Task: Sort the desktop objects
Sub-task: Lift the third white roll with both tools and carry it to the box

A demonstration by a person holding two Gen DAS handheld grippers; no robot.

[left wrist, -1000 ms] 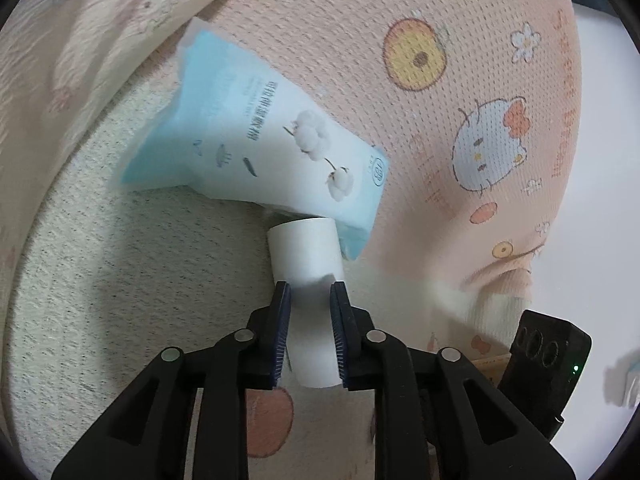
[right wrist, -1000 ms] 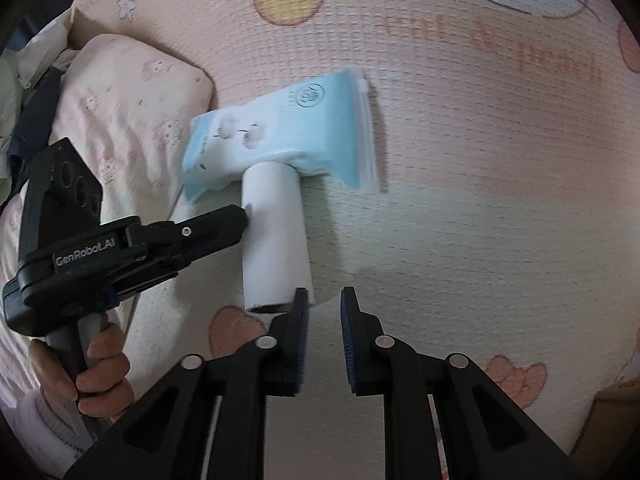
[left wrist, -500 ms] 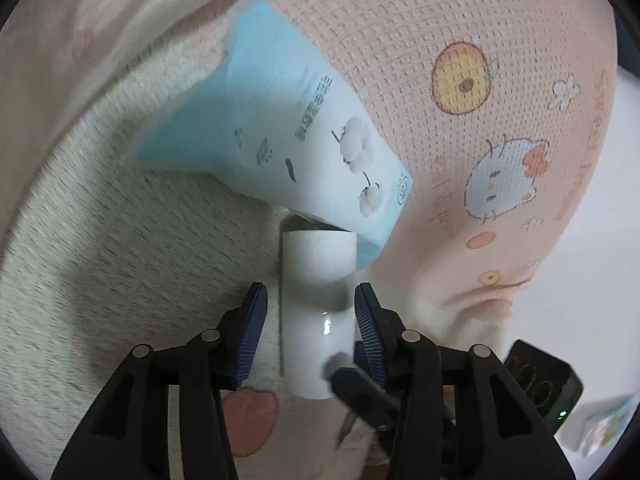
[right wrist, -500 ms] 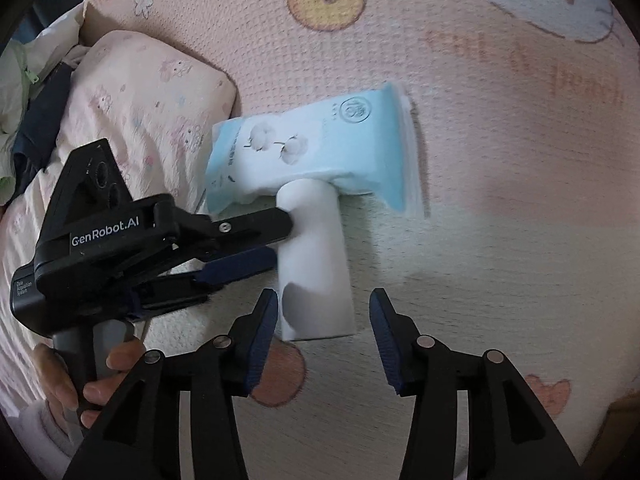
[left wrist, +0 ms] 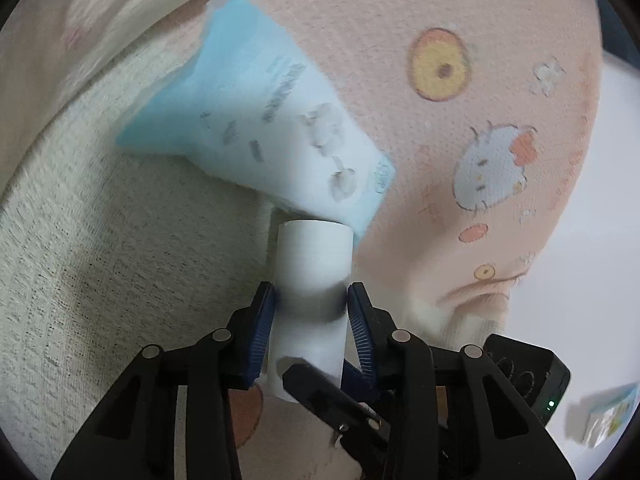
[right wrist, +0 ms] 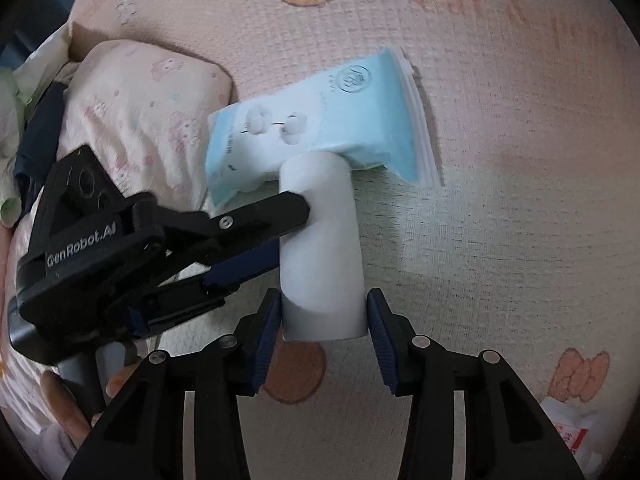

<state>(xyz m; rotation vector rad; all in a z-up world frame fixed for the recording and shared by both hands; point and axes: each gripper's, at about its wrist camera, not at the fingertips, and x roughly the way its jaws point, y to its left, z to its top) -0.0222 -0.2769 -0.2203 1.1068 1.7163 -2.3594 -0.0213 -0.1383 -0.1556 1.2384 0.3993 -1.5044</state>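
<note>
A white tube [left wrist: 314, 256] lies on the bedding, its far end tucked under a blue-and-white tissue pack [left wrist: 260, 120]. My left gripper [left wrist: 311, 294] straddles the tube's middle; its jaws are closing and the blue pads touch both sides. In the right wrist view the same tube [right wrist: 320, 240] and pack [right wrist: 320, 120] appear, with my right gripper [right wrist: 323, 302] astride the tube's near end, jaws closing, pads against its sides. The left gripper's fingers [right wrist: 280, 210] reach in from the left onto the tube.
A pink cartoon-print blanket [left wrist: 440, 160] and a cream knit cover [left wrist: 100, 260] lie under everything. A pillow [right wrist: 140, 108] sits at the left. A person's hand [right wrist: 72, 412] holds the left gripper's handle. A small box [left wrist: 608, 416] lies at the far right.
Both grippers were nearly shut a second ago, then spread wide and came down around the tube. Now their jaws have narrowed onto its sides. The tube and pack stay put.
</note>
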